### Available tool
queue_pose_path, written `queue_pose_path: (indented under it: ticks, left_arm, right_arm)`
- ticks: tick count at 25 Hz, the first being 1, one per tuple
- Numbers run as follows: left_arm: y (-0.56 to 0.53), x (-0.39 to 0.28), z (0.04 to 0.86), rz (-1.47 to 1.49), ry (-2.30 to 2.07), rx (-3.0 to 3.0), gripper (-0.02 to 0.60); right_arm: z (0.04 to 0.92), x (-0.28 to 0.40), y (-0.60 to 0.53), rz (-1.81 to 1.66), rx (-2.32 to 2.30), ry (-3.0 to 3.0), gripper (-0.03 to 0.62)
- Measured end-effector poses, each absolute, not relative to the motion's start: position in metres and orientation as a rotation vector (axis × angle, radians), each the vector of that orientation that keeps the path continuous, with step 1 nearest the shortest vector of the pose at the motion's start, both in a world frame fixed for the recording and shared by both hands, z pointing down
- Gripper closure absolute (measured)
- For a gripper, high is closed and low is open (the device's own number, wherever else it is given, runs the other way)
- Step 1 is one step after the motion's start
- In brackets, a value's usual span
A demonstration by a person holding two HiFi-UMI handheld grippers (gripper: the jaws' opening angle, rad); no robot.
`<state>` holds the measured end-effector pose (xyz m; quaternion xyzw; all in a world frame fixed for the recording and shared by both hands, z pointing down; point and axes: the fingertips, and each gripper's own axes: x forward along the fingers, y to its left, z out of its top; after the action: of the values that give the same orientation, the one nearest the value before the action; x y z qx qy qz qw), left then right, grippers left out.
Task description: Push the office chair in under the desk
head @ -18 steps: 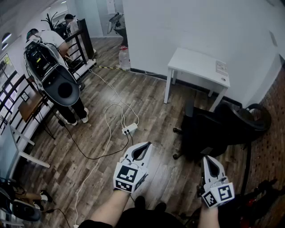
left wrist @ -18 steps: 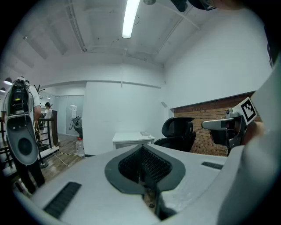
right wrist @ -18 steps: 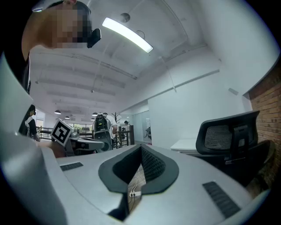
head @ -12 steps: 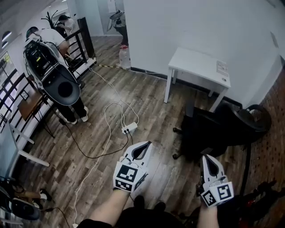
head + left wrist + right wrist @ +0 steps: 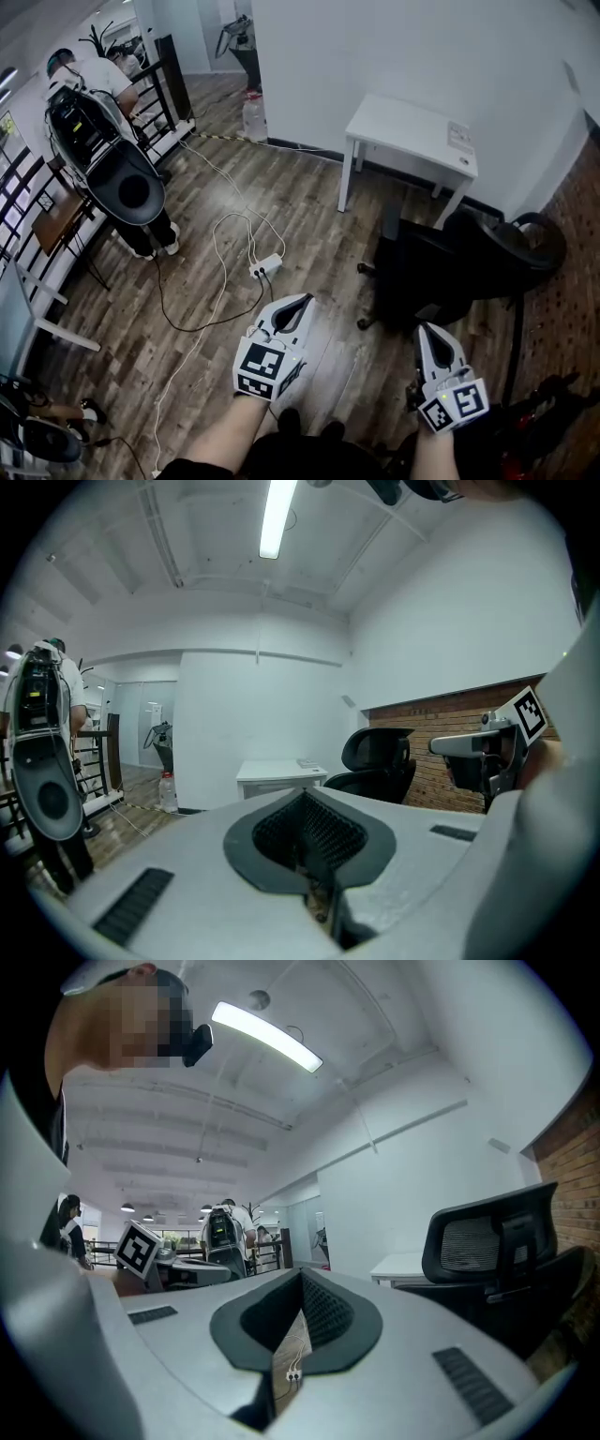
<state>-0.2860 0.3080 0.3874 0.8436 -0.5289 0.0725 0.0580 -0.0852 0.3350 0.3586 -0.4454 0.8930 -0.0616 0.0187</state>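
Head view: my left gripper (image 5: 298,306) and my right gripper (image 5: 427,332) are both held low over the wood floor (image 5: 309,216), pointing toward the white wall.

Left gripper view: jaws fully closed, pads together, nothing between them.

Right gripper view: jaws likewise closed together, nothing held.

The black office chair (image 5: 431,272) stands on the floor in front of the white desk (image 5: 412,131), toward the desk's right end and not under it. Its backrest is on the side toward the brick wall (image 5: 574,281). The chair lies just ahead of my right gripper. The right gripper view shows it off to the right, apart from the jaws. The desk stands against the white wall.

Also noted on the floor to the left: a white power strip (image 5: 265,266) with looping cable. A person (image 5: 98,75) carrying a large dark rig on the back stands at far left beside a railing.
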Motion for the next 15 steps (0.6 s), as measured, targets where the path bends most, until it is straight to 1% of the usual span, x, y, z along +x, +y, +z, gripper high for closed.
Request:
queue_pose_path:
  ticks: [10, 15]
  left_arm:
    - [0.309, -0.208, 0.386, 0.201, -1.614, 2.574, 0.572]
    - [0.292, -0.186, 0.399, 0.225, -1.603, 2.561, 0.572]
  right_arm:
    - [0.362, -0.005, 0.337, -0.225, -1.353, 2.765, 0.591]
    - [0.376, 0.018, 0.319, -0.266, -1.358, 2.772, 0.591]
